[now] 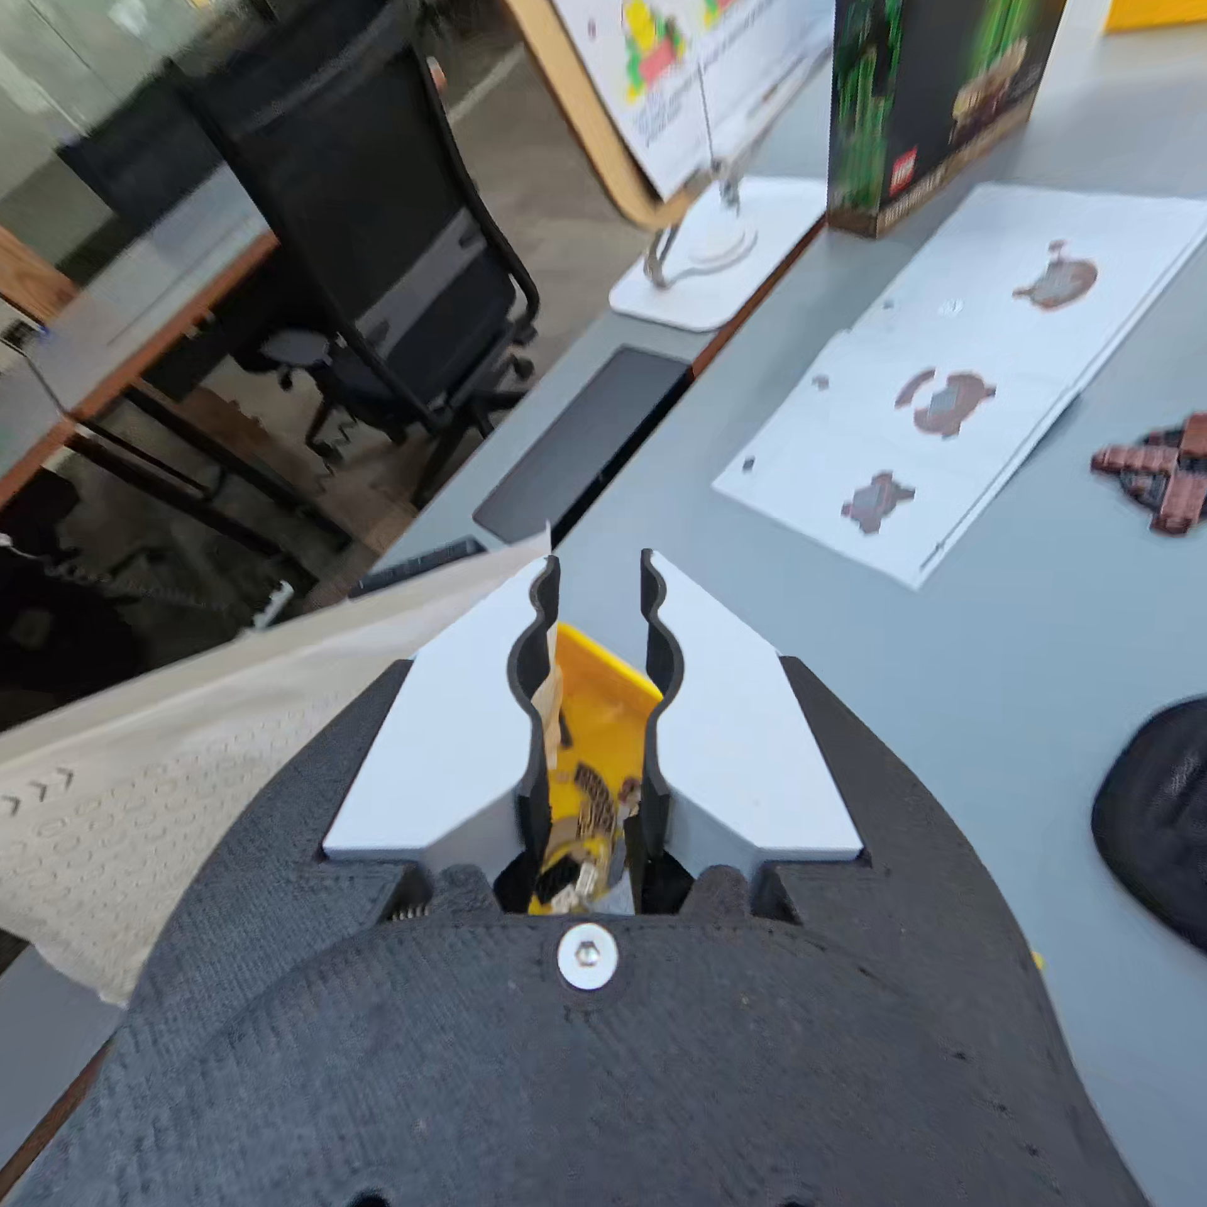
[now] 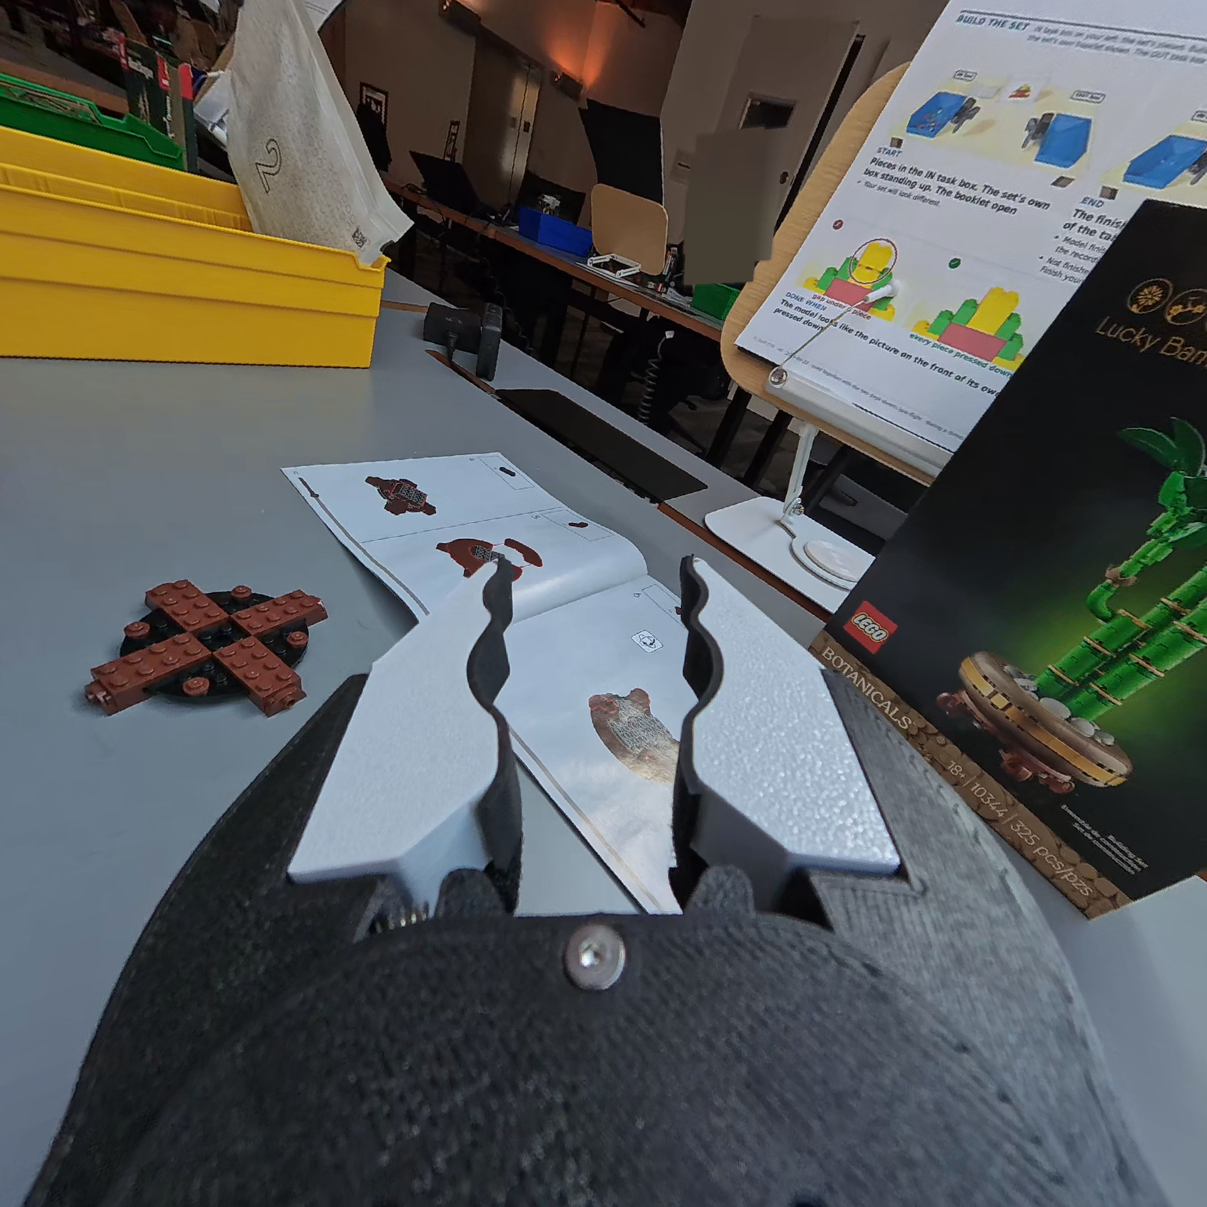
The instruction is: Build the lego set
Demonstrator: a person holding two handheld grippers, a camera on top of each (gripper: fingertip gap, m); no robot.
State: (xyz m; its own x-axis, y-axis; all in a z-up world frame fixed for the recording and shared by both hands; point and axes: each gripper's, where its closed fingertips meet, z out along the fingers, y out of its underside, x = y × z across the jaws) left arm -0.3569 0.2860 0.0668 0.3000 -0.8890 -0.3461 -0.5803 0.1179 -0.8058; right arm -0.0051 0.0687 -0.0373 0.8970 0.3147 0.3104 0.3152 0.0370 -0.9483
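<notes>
Left wrist view: a white paper bag [image 1: 196, 751] hangs off the desk's [image 1: 849, 718] left edge, against the left claw's [image 1: 599, 575] outer side. That claw is spread a little and pinches nothing, poised over a yellow bin [image 1: 607, 705] of loose pieces. To the right lies bare desk, then the open booklet [image 1: 966, 392] and the brown cross-shaped build [image 1: 1156, 477] near the frame edge.

Right wrist view: stacked yellow bins [image 2: 196, 287] and the bag [image 2: 294, 130] stand far left. The build [image 2: 206, 643] sits on open desk, well apart from the right claw [image 2: 591, 575], which is spread wide and empty above the booklet [image 2: 522, 588]. The set's box [image 2: 1045, 555] stands upright just right, hemming that side, with a stand holding an instruction sheet [image 2: 947, 228] behind it at the desk's far edge
</notes>
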